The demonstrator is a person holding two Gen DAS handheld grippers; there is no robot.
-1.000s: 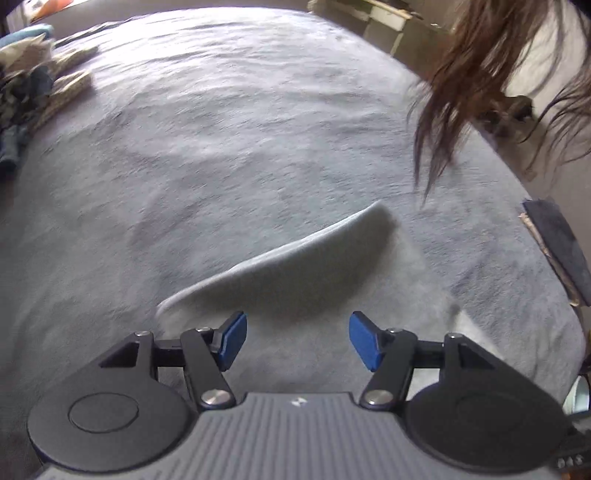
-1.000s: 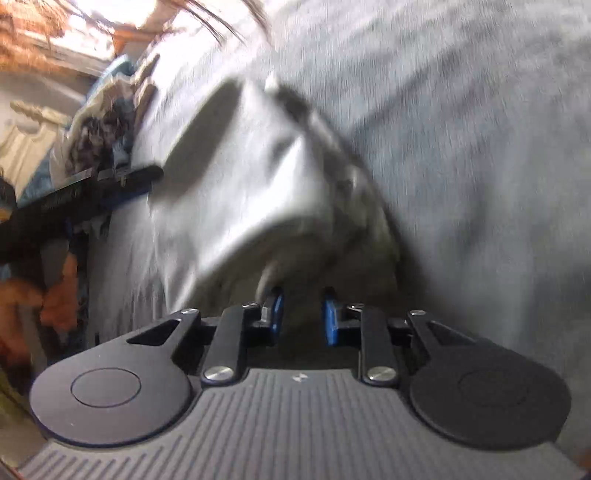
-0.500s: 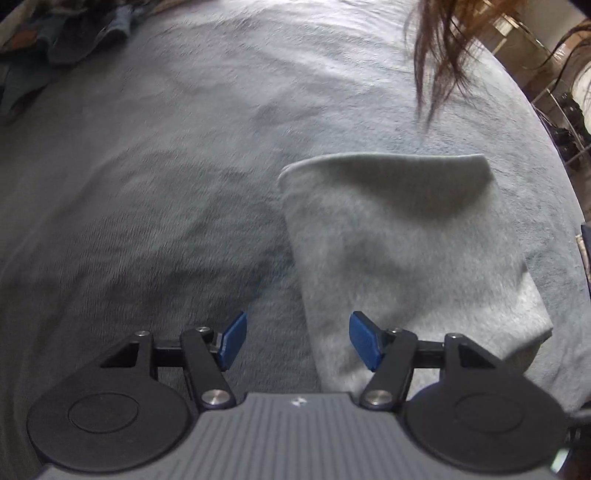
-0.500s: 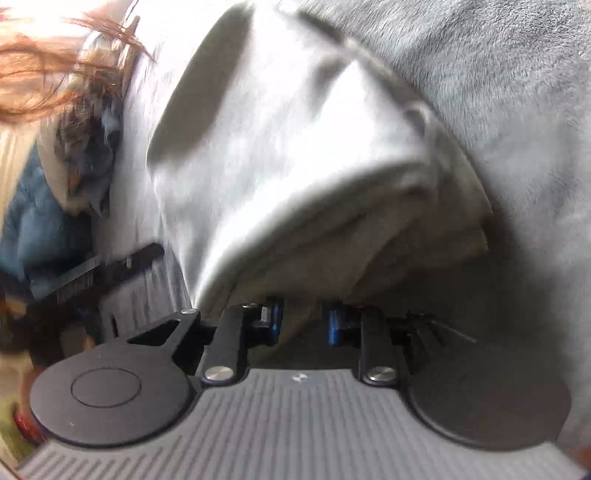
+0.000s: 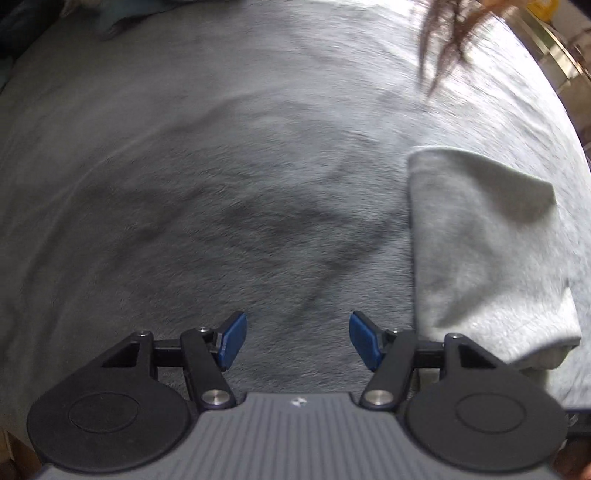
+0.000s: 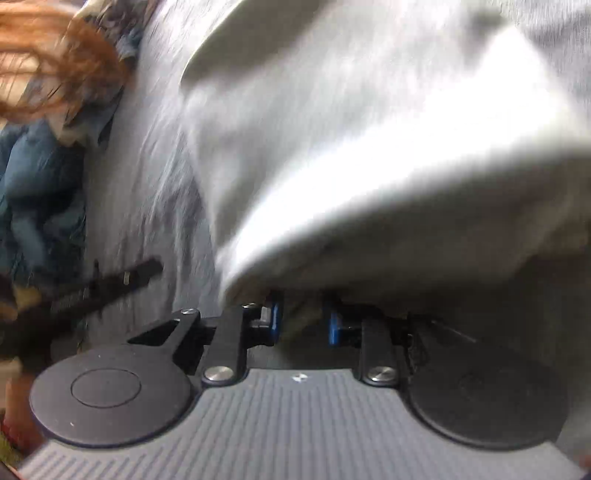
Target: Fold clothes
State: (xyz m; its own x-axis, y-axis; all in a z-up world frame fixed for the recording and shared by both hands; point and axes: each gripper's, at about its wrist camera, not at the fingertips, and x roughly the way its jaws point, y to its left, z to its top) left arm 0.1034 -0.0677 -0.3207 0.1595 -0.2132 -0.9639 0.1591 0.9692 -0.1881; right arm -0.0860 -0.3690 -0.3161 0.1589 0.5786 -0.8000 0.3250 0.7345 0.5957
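A folded light grey garment (image 5: 484,243) lies on the darker grey blanket (image 5: 221,177), at the right of the left wrist view. My left gripper (image 5: 297,341) hangs open over bare blanket to the left of the garment, nothing between its blue pads. In the right wrist view the same garment (image 6: 362,140) fills the frame, blurred. My right gripper (image 6: 301,319) is shut on the garment's thick near edge, which bunches between the blue pads and drapes over them.
A pile of blue and patterned clothes (image 6: 40,177) lies at the left edge of the right wrist view, with the other black gripper (image 6: 92,288) in front of it. The person's long hair (image 5: 447,40) hangs in from above. Dark clothes (image 5: 110,18) lie at the blanket's far edge.
The left gripper has swung leftward off the garment and rolled, still open. The right gripper has kept its hold and the garment now looms larger and closer in its view.
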